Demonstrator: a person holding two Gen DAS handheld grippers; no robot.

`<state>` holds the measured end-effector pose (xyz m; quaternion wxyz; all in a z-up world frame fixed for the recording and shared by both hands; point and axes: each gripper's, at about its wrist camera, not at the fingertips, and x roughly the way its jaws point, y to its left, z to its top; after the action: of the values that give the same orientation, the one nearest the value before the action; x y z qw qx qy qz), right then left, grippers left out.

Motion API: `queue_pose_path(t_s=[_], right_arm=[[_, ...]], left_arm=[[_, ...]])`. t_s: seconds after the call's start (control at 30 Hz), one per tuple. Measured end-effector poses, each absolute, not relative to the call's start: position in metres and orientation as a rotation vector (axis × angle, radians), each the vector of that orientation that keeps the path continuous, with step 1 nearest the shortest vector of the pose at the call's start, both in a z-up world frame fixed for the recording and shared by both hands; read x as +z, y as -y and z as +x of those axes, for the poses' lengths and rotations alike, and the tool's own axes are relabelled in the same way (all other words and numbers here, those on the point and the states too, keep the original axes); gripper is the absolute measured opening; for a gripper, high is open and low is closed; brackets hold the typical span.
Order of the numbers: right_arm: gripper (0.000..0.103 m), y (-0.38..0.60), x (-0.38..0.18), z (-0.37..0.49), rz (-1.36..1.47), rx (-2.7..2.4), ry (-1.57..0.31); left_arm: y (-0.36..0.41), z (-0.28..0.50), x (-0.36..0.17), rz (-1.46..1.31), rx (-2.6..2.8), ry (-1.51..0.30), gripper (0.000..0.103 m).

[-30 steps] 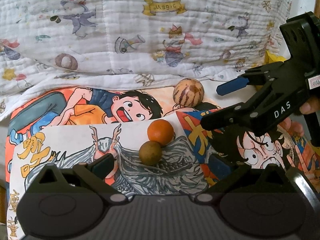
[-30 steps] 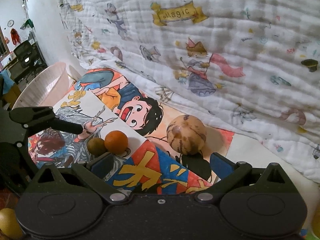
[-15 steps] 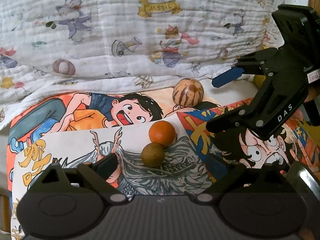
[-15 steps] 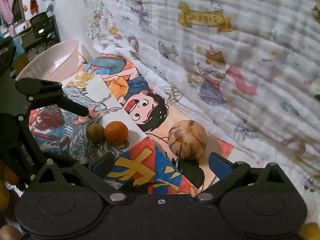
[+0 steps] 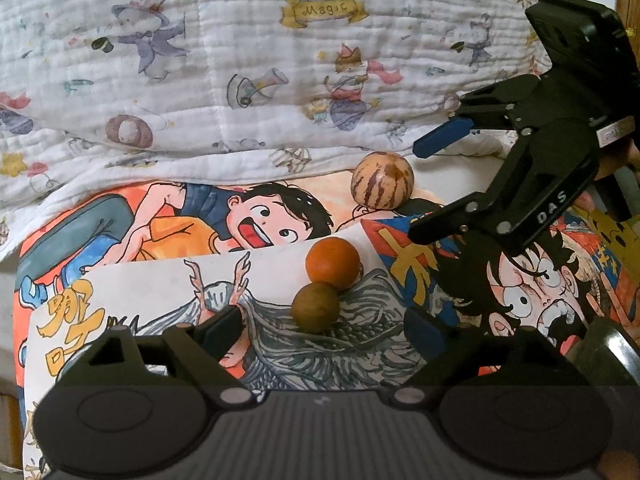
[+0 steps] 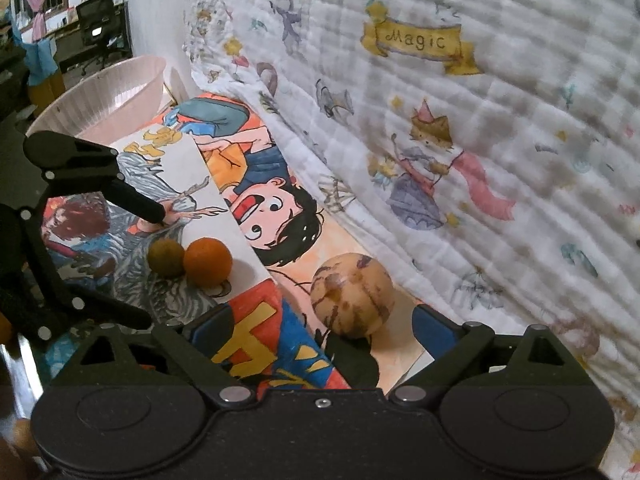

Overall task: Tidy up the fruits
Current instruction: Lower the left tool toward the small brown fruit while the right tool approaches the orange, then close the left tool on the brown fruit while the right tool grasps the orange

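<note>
A striped melon (image 6: 353, 295) sits on the cartoon posters (image 5: 168, 236) near their far edge, just short of the quilt (image 5: 248, 60), with an orange (image 5: 333, 263) touching a brownish-green fruit (image 5: 315, 308) nearer the middle. The right tool (image 6: 320, 326) is spread wide and empty with the melon just beyond its tips, its lower curve hidden behind them; the left tool (image 5: 320, 322) is likewise wide apart, empty, just short of the greenish fruit. A pink basket (image 6: 100, 96) stands past the posters' left end, partly cut off behind the left tool's arm.
</note>
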<state>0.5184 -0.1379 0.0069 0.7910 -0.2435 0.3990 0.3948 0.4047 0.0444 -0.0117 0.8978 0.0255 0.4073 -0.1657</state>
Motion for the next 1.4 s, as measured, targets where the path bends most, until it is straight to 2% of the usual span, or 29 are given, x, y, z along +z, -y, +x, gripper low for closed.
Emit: queue_pose_path(t_s=[0.23, 0.97, 1.4], right_arm=[[0.091, 0.131, -0.002, 0.528, -0.536, 0.841, -0.865], [0.09, 0.123, -0.002, 0.531, -0.566, 0.865, -0.834], [0.088, 0.104, 0.008, 0.513, -0.867, 1.095, -0.707]], left_arm=[[-0.044, 0.407, -0.014, 0.06, -0.346, -0.837, 0.084], [-0.044, 0.411, -0.014, 0.062, -0.344, -0.833, 0.077], [-0.045, 0.41, -0.014, 0.089, -0.359, -0.822, 0.066]])
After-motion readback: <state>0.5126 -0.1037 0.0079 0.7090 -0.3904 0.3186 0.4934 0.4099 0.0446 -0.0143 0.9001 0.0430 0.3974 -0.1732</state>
